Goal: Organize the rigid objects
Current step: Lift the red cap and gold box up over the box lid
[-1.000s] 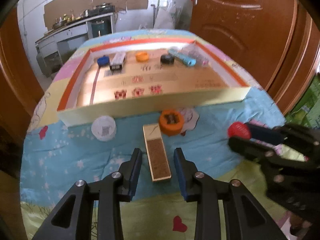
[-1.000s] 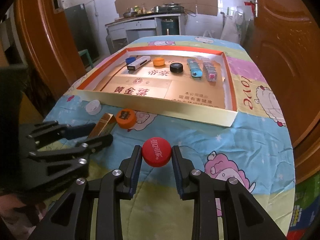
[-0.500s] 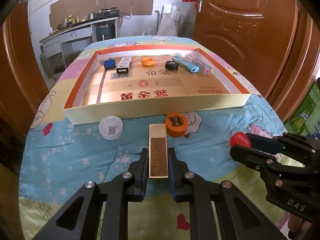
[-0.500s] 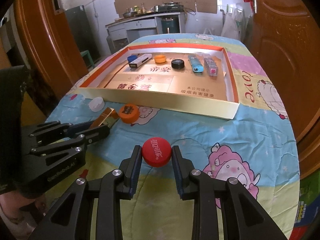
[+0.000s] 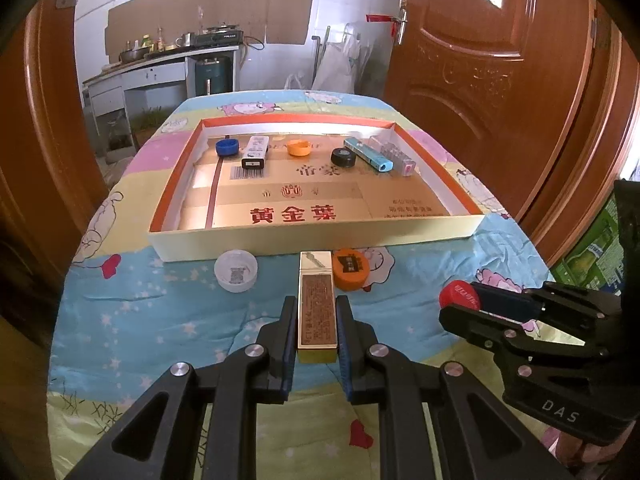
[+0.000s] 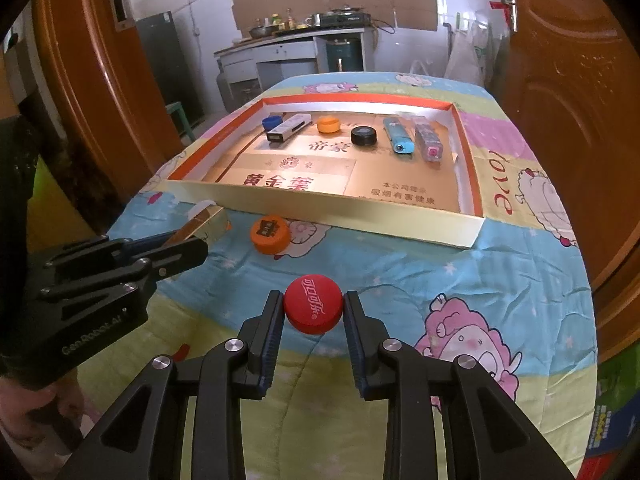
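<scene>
The slim gold rectangular lighter (image 5: 316, 304) is being clamped lengthwise by the left hand-held gripper (image 5: 315, 330), just above the table's cartoon-print cloth (image 5: 160, 320); the round red plastic bottle cap (image 6: 313, 309) is being pinched by the right hand-held gripper (image 6: 313, 314). Both are probably best lifted clear over the near wall of the shallow orange-rimmed cardboard tray (image 5: 320, 236), avoiding the orange cap (image 5: 351, 269).

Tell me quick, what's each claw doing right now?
Left claw: closed on the gold lighter.
Right claw: closed on the red bottle cap.
</scene>
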Demonstrator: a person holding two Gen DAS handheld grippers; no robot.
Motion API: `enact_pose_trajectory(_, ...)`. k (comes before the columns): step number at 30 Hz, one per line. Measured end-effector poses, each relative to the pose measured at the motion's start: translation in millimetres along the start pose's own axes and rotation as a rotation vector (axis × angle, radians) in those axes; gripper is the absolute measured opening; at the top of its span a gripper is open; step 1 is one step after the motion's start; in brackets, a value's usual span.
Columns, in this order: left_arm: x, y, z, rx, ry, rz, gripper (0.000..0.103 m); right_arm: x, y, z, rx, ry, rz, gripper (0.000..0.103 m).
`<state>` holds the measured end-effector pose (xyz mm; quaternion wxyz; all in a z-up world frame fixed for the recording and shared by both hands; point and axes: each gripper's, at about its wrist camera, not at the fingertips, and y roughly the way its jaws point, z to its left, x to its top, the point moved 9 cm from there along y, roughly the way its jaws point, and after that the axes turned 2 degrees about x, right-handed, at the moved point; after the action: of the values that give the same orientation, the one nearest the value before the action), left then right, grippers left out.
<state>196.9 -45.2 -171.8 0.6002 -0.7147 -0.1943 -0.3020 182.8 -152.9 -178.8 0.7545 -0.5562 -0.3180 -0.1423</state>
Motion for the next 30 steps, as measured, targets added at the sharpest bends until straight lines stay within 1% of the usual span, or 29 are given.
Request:
enact_pose_trajectory(4,-0.5,-1.5,1.9,-0.002,-0.006,-0.002,0.018,0.2,-0.2,1.3,-0.002,-0.002,0.003,0.031)
enact_pose_trajectory(8,2.0,-7.8,6.2,-0.004,-0.017,-0.02,0.018,1.7,-1.3,3.0,0.001,-0.002,0.001,0.031)
enact_pose_trajectory(13,8.4,-16.2,10.7,-0.006,-0.026,-0.042,0.018,9.7,-6.5,5.2,0.001,-0.003,-0.019,0.031)
enact_pose_trajectory(23,26.1,-23.7,9.5,-0.024,-0.027,-0.072,0.018,31.1,-17.0,-0.3,-0.012,0.017,-0.063,0.031)
enact_pose_trajectory(30,45.3,-21.7,3.9,-0.048,-0.029,-0.086,0.018,44.9,-16.5,-8.1,-0.022,0.046,-0.078,0.031)
